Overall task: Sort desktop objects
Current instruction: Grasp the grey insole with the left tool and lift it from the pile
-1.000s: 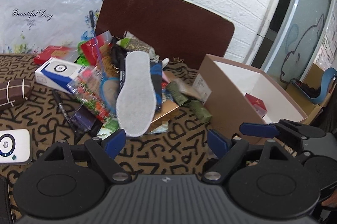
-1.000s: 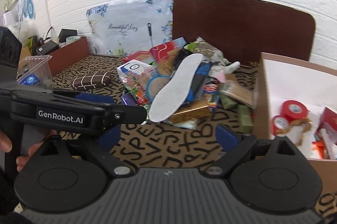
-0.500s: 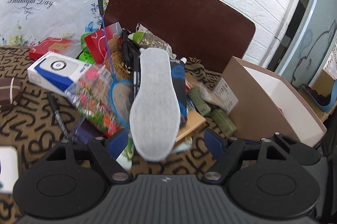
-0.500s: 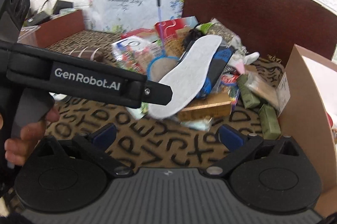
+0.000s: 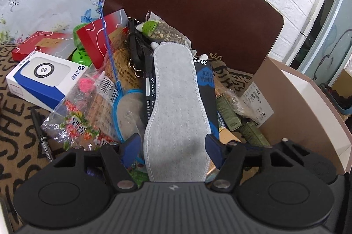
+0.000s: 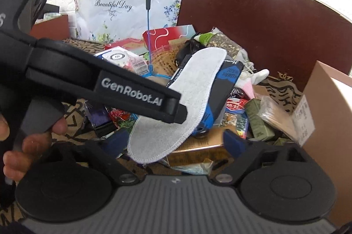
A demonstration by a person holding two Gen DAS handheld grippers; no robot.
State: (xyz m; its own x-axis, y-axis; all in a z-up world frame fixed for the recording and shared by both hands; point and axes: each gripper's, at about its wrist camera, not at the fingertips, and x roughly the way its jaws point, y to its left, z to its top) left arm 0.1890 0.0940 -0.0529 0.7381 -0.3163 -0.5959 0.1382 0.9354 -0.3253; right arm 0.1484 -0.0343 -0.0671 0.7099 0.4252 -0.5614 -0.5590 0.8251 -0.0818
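Grey felt insole (image 5: 176, 102): lies atop the heap of desktop clutter, beside the cardboard box (image 5: 308, 115). Left gripper (image 5: 173, 146): jaws closing, straddling the insole's near end, pads not yet pressing. Right gripper (image 6: 173, 141): jaws closing, nothing gripped, insole's near end between them.

"Beautiful Day" bag (image 6: 123, 1), "GenRobot.AI" tool (image 6: 132, 93)

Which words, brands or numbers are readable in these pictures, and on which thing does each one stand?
"Beautiful Day": white flowered bag at the back.
"GenRobot.AI": side of the left gripper, seen from the right wrist.
"ZHFN": blue and white box.
"deli": black marker; the smaller print below it is too small to read.
"225": white label on the cardboard box; its other lines are too small.
Barcode digits on the clear packet: unreadable.
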